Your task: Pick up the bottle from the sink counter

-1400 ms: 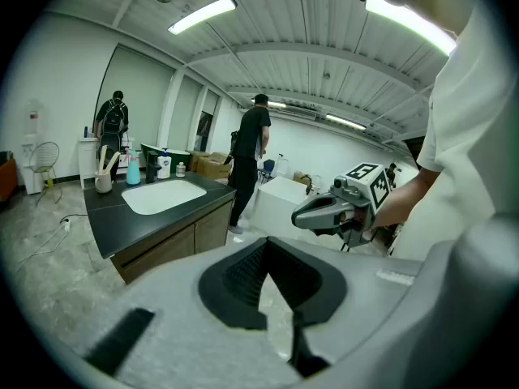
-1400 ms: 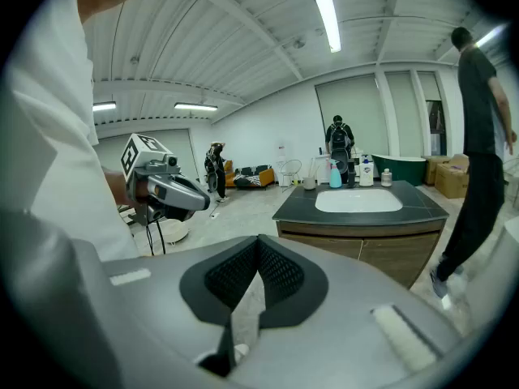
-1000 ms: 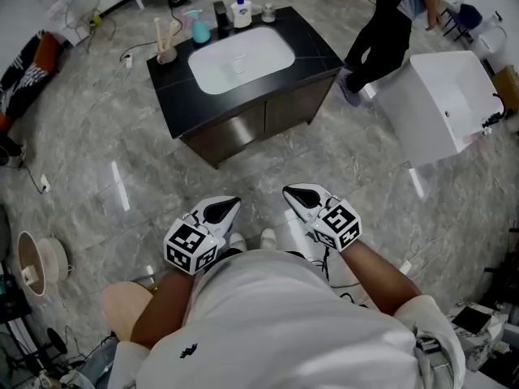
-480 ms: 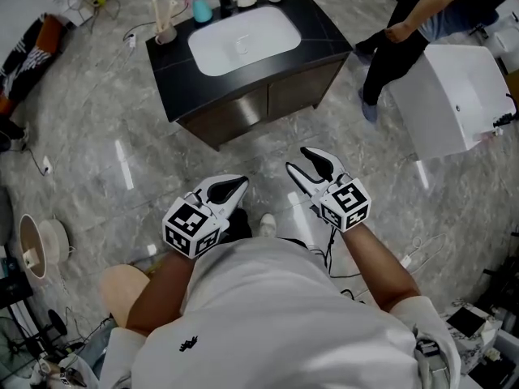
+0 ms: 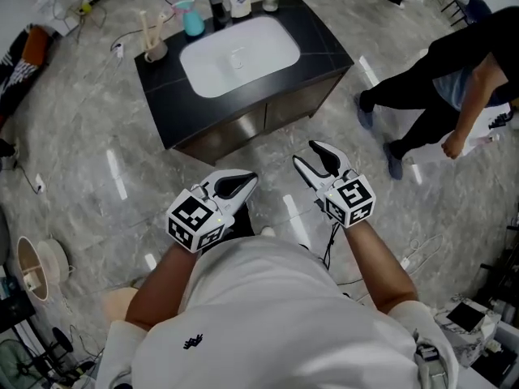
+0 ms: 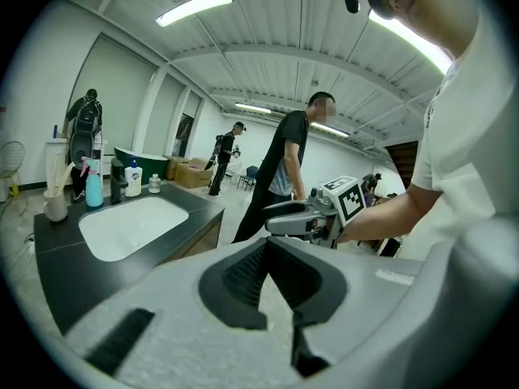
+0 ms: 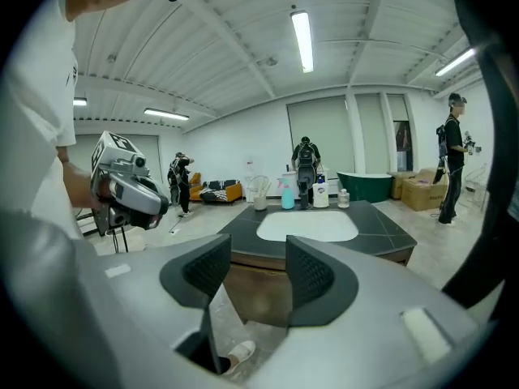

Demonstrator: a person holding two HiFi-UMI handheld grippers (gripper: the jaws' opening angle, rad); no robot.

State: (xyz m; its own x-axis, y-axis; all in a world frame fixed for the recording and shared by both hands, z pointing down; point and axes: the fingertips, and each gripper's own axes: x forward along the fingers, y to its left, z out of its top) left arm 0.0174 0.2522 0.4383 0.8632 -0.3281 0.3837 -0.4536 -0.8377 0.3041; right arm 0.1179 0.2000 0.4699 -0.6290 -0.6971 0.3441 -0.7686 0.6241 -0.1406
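Nearest, the left gripper [image 5: 246, 182] is clenched and empty. The right gripper [image 5: 308, 154], its jaws just opening, holds nothing short of the sink counter's [image 5: 320, 43] near edge. The white pump bottle [image 5: 238, 0] stands at the far edge. Best to reach over the basin [image 5: 235, 55] and grip its body, clear of the faucet [image 5: 215, 8].
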